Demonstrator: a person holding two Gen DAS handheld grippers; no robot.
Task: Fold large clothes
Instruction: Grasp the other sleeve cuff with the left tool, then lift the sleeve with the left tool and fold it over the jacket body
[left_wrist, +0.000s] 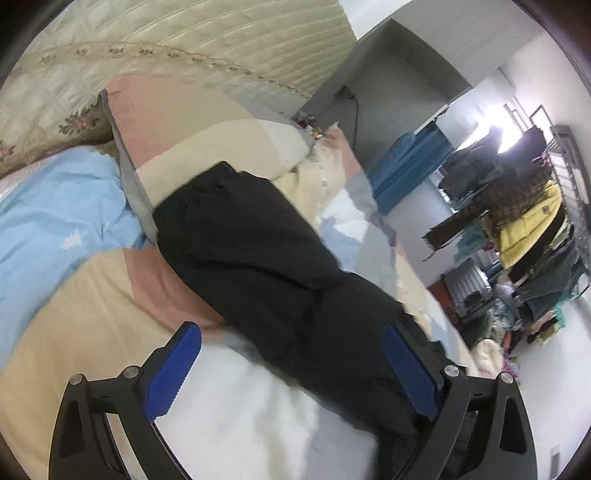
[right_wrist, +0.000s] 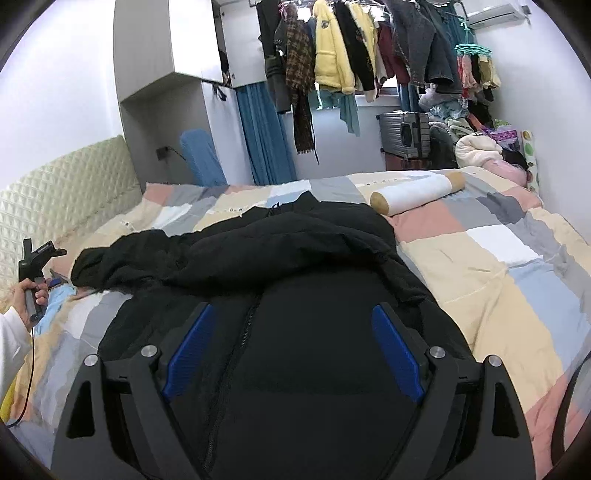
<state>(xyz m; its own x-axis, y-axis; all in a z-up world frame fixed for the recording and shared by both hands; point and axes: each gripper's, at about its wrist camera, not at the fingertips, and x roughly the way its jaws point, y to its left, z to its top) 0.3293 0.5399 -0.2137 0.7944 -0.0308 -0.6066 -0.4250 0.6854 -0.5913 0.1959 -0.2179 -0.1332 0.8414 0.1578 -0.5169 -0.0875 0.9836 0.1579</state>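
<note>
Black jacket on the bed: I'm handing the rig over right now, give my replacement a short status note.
Left gripper: open, holding nothing, over the jacket's sleeve end near the pillows.
Right gripper: open, empty, poised over the jacket's zipped front.
Black jacket: lies across the patchwork quilt; one sleeve stretches out toward the headboard side, and the upper part is bunched in loose folds.
Done: one loose layer lies over the body; no neat fold yet.
Left: probably take the outstretched sleeve, lay it across the body, flatten, then fold the body over.
</note>
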